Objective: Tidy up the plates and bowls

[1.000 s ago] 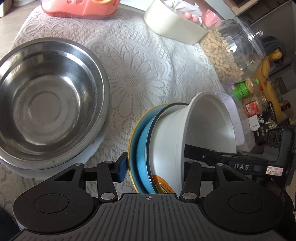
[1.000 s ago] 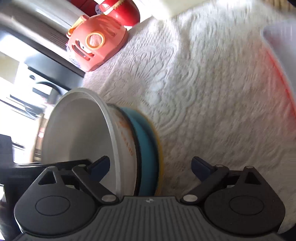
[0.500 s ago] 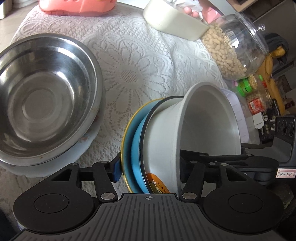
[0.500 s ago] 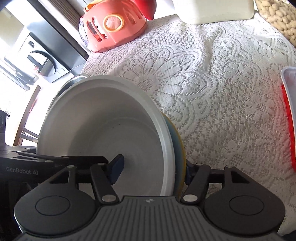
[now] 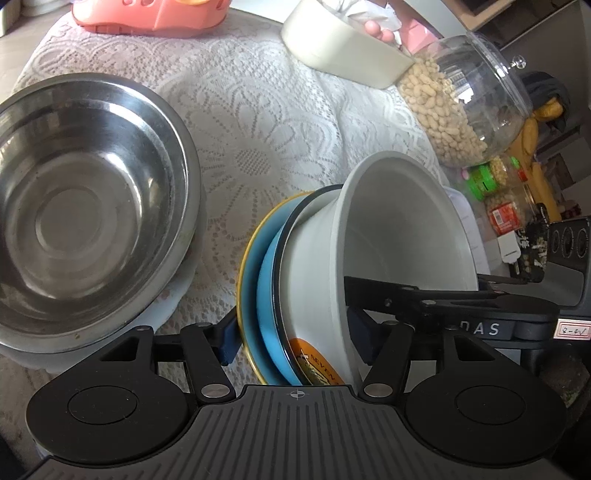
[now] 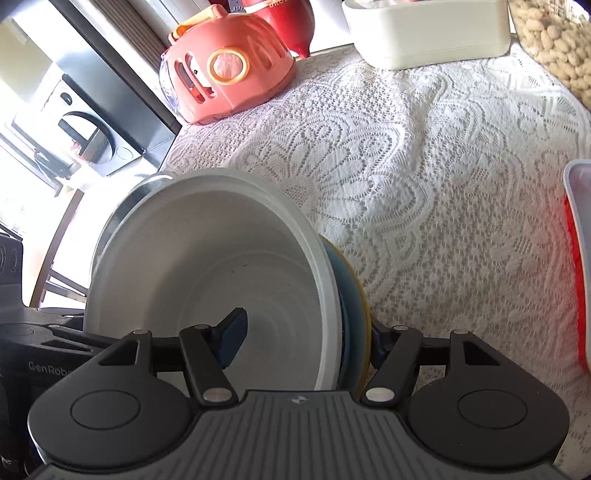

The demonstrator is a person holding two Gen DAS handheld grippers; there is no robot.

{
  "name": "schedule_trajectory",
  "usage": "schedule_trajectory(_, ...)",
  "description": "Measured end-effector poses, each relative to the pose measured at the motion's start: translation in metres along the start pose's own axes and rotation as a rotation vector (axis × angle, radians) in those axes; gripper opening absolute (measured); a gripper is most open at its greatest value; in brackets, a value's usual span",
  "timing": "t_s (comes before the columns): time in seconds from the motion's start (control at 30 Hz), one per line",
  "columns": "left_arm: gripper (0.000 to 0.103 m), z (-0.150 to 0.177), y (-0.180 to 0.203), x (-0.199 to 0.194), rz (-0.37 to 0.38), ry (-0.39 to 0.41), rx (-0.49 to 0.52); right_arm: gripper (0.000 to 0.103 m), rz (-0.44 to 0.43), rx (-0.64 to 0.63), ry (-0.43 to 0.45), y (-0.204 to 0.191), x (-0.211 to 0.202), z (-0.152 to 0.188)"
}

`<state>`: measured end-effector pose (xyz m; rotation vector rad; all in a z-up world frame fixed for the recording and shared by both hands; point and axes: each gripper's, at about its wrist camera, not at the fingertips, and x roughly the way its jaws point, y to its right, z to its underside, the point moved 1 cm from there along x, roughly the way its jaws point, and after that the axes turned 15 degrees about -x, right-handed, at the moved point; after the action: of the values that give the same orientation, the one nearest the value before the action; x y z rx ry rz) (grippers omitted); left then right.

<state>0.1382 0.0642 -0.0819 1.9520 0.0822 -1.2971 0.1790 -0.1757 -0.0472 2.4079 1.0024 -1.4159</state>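
A white bowl [image 5: 399, 236] nests against a blue plate [image 5: 267, 295] and a yellow-rimmed plate [image 5: 245, 266], and the stack stands on edge above the lace cloth. My left gripper [image 5: 295, 339] straddles the stack. Its jaws are opening, and the pads look just off the yellow rim and the bowl wall. My right gripper [image 6: 304, 343] is shut on the same stack, one pad [image 6: 232, 338] inside the bowl [image 6: 207, 273] and the other behind the yellow-rimmed plate [image 6: 364, 306]. At the left a large steel bowl [image 5: 85, 206] rests on a pale plate [image 5: 173, 306].
A pink plastic basket [image 6: 225, 70] and a white tub [image 6: 424, 29] stand at the table's far side. A glass jar of peanuts [image 5: 461, 107] is at the back right. A red-lined tray edge [image 6: 578, 258] lies to the right. White lace cloth [image 6: 424, 177] covers the table.
My right gripper slid one finger inside the white bowl and closed on the stack. My left gripper's jaws have spread wider around the stack.
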Motion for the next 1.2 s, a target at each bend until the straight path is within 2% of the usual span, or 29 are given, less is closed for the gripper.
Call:
schedule_trajectory(0.2, 0.064, -0.002, 0.006, 0.004, -0.033, 0.004, 0.000, 0.065, 0.005, 0.007, -0.053, 0.002, 0.007, 0.003)
schedule_trajectory(0.37, 0.065, -0.002, 0.007, 0.003, -0.041, -0.005, 0.003, 0.064, -0.009, 0.035, -0.049, 0.005, 0.007, 0.004)
schedule_trajectory(0.57, 0.064, 0.000, -0.003, 0.001, -0.025, -0.037, -0.044, 0.062, -0.043, 0.028, -0.040, -0.002, -0.007, 0.007)
schedule_trajectory(0.7, 0.062, 0.003, 0.003, 0.002, -0.053, -0.012, -0.012, 0.063, -0.061, 0.006, -0.016, -0.004, -0.014, 0.009)
schedule_trajectory(0.8, 0.062, 0.002, 0.004, 0.004, -0.034, -0.018, -0.015, 0.063, -0.046, 0.038, -0.023, 0.002, -0.009, 0.009)
schedule_trajectory(0.87, 0.063, 0.002, 0.008, 0.006, -0.055, -0.020, 0.000, 0.064, -0.034, 0.062, -0.038, 0.007, -0.004, 0.011)
schedule_trajectory(0.97, 0.064, 0.002, 0.011, 0.008, -0.074, -0.019, 0.010, 0.061, -0.060, 0.091, -0.055, 0.011, 0.002, 0.013)
schedule_trajectory(1.2, 0.064, 0.003, 0.014, 0.010, -0.090, -0.016, 0.058, 0.061, -0.062, 0.068, -0.067, 0.014, 0.006, 0.012)
